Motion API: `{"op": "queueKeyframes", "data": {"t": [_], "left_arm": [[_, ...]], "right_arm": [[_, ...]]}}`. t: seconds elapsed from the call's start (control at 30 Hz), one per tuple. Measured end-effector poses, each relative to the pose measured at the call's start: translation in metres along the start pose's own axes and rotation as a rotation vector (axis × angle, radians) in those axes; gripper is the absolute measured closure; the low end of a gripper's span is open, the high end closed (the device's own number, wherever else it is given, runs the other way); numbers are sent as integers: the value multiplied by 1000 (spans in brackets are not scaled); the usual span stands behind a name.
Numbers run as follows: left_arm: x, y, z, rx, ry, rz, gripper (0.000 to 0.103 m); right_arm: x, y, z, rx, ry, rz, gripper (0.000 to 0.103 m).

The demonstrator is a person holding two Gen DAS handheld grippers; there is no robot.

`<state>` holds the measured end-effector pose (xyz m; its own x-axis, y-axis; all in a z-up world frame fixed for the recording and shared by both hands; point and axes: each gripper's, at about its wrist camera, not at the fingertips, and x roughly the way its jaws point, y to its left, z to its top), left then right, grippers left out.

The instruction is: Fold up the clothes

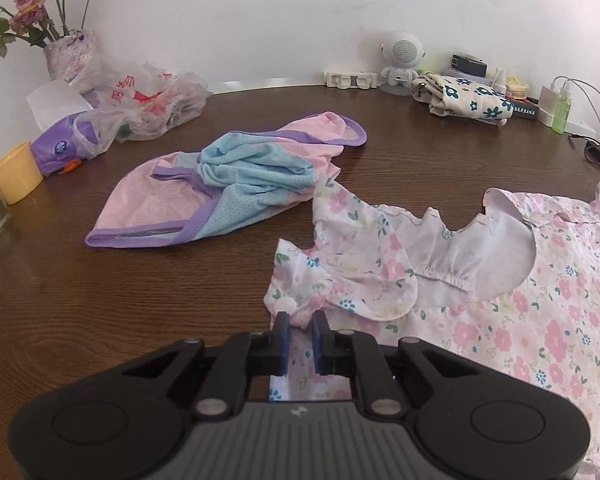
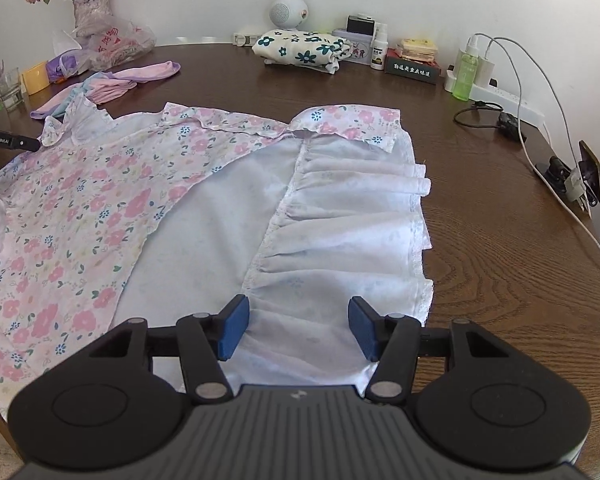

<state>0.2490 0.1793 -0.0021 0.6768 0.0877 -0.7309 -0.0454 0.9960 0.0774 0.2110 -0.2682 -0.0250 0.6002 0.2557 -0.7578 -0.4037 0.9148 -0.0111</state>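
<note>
Brown wood-grain table (image 2: pixel 500 264) fills both views, edge to edge.

Floral dress (image 2: pixel 84 208), pink and blue print on white, spread flat across centre and left of my right wrist view; its pale inside (image 2: pixel 340 216) is turned up on the right half, gathered seam running from the collar down toward frame bottom. In my left wrist view the same dress sits lower right, ruffled sleeve (image 1: pixel 352 276) bunched at centre.

Pink, blue and purple mesh garment (image 1: pixel 224 184) lies crumpled centre-left of my left view, just beside the dress sleeve, whether touching I cannot tell.

Plastic bag (image 1: pixel 148 100) with red print, upper left, against a vase of dried roses (image 1: pixel 70 54).

Folded cloth with dark green flowers (image 2: pixel 300 50) at top centre of the right view, near the wall. White round speaker figure (image 1: pixel 400 60) next to it.

Yellow cup (image 1: pixel 16 172) at left edge.

My left gripper (image 1: pixel 300 322): blue pads drawn nearly together, pinching a fold of the dress sleeve edge at lower centre.

My right gripper (image 2: pixel 296 328): pads spread wide, hovering over the white gathered fabric at bottom centre, nothing between them; whether they rest on the cloth I cannot tell.
</note>
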Motion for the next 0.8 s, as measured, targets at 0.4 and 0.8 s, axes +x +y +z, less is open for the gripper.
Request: {"op": "queueKeyframes", "data": {"t": [0.4, 0.8], "left_arm": [[-17, -2, -6, -24, -44, 43, 79], [-97, -68, -59, 210, -92, -258, 76]], "right_arm": [[-14, -13, -10, 61, -29, -3, 47], [-72, 40, -38, 9, -84, 142, 47]]}}
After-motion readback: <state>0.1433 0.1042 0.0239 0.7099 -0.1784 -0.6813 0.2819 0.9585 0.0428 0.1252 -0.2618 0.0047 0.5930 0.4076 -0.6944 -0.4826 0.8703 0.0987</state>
